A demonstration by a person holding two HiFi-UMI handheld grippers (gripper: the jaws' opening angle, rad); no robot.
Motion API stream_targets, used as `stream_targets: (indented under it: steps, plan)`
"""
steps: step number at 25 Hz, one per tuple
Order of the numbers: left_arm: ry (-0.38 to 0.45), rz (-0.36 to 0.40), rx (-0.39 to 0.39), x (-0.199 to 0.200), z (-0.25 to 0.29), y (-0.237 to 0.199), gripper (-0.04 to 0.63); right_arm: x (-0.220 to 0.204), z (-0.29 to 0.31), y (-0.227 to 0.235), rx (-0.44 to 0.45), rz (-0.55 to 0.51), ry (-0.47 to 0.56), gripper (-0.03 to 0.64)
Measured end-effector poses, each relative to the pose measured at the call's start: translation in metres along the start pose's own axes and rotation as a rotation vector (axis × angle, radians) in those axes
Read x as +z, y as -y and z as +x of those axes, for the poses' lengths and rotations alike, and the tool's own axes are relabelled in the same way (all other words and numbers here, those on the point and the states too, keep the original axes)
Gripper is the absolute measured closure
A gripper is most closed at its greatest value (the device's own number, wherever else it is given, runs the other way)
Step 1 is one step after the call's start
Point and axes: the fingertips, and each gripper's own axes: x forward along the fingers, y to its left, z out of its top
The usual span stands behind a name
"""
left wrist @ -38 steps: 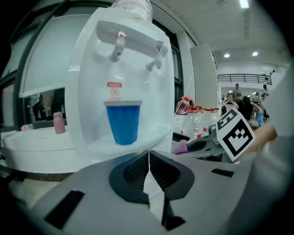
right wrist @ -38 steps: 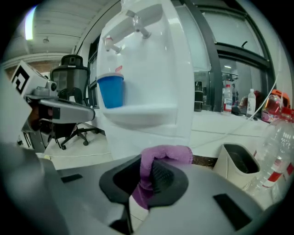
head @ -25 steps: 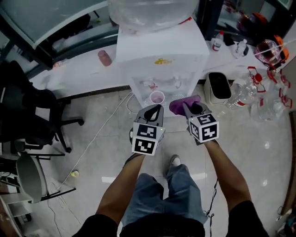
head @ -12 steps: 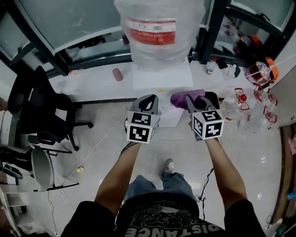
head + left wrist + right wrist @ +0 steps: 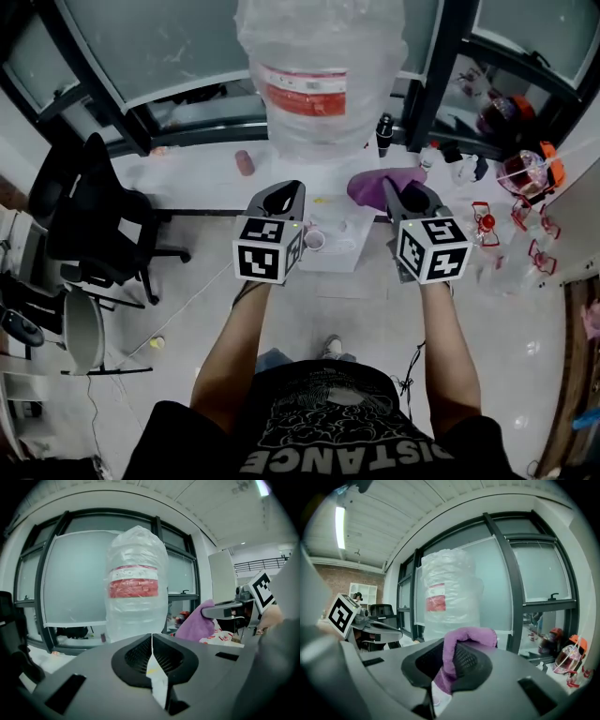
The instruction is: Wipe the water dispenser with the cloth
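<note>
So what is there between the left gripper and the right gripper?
In the head view, the white water dispenser shows there, with a small cup at its front.

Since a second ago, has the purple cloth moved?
Yes. The cloth, held in the right gripper, sat below the cup in the head view; now it is above it, nearer the dispenser top.

head: steeply down | gripper views: level, forward | shared: dispenser bottle
</note>
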Motion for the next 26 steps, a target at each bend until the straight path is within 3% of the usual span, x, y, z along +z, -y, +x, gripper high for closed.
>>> stream_targets:
  steps: [8,26]
  plan:
    - [-0.009,0.014,0.041,0.004,0.010,-0.002,0.568,0.005,0.008,0.013,0.013,-0.049,0.016,0.575]
    - [-0.003,0.008,0.075,0.012,0.015,-0.007,0.568,0.008,0.010,0.027,0.011,-0.050,0.039,0.575]
